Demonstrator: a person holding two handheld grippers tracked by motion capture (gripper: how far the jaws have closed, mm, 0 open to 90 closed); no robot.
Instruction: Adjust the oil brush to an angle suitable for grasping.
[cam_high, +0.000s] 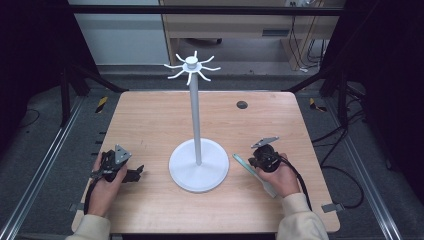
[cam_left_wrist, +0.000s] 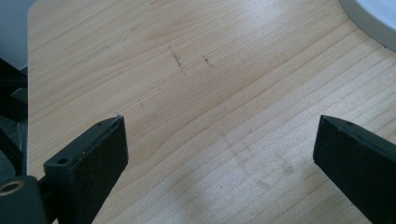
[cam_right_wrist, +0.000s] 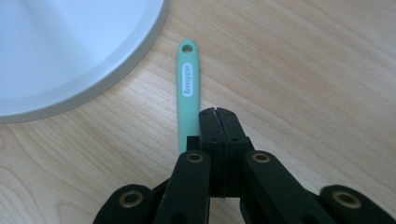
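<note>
The right gripper (cam_right_wrist: 218, 112) has its two black jaws pressed flat together with nothing between them. They lie just beside and slightly over the mint-green handle (cam_right_wrist: 188, 88) of a slim utensil, which rests flat on the wooden table (cam_high: 150, 125). The handle's end, with its small hanging hole, points toward the white stand (cam_high: 198, 150) and lies just short of the rim of the stand's round base. In the high view the utensil (cam_high: 245, 164) lies at the right of that base, under and ahead of the person's right hand (cam_high: 280, 175); its working end is hidden beneath the hand.

The left gripper (cam_left_wrist: 219, 149) is spread wide over bare wood left of the stand's base, holding nothing, with only the base's edge in the far corner of its view.

Judging from this, the step in hand is the pickup of the utensil, and it has not begun. The next move calls for parting the right jaws, shifting sideways to straddle the handle, and closing on it. The hole could then be carried up to one of the hooks (cam_high: 192, 67) radiating from the top of the pole.

No container stands on the table; the hooks are the only holders, and all hang bare.
</note>
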